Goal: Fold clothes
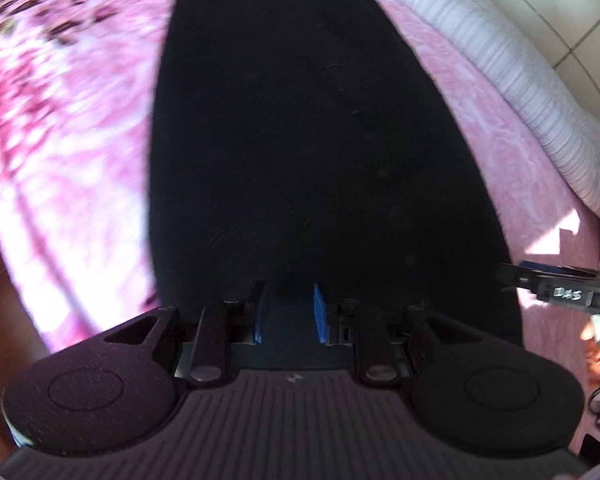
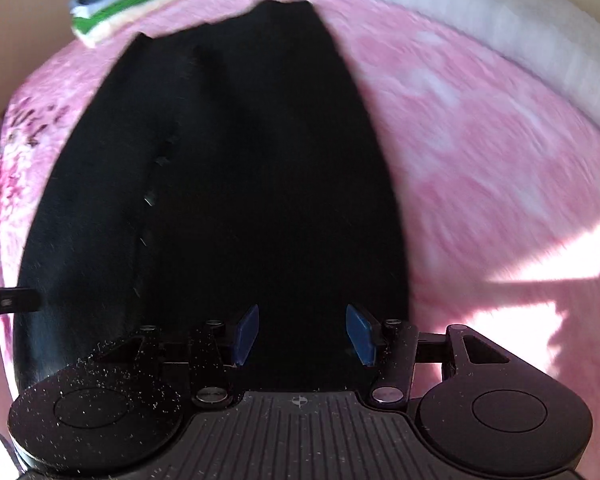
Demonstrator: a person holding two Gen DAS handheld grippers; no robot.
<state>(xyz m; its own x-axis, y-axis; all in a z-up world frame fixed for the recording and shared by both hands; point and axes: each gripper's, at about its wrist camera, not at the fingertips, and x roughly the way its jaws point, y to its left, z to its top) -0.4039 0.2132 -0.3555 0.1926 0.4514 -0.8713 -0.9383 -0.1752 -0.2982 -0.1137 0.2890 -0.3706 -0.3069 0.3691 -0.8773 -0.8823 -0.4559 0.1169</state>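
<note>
Lying flat on the pink blanket point(image 1: 80, 128) is a long black garment point(image 1: 300, 140). Left gripper point(image 1: 287, 312) & right gripper point(image 2: 302, 334) both sit at its near edge w/ jaws spread, gripping nothing. Folded clothes stack point(image 2: 124, 4) at far corner.

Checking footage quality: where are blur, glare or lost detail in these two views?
Left wrist: pink blanket smeared by motion blur, black garment underexposed. Right wrist: blanket and folded stack blurred; a sunlit patch is blown out; dust specks on right gripper.
</note>
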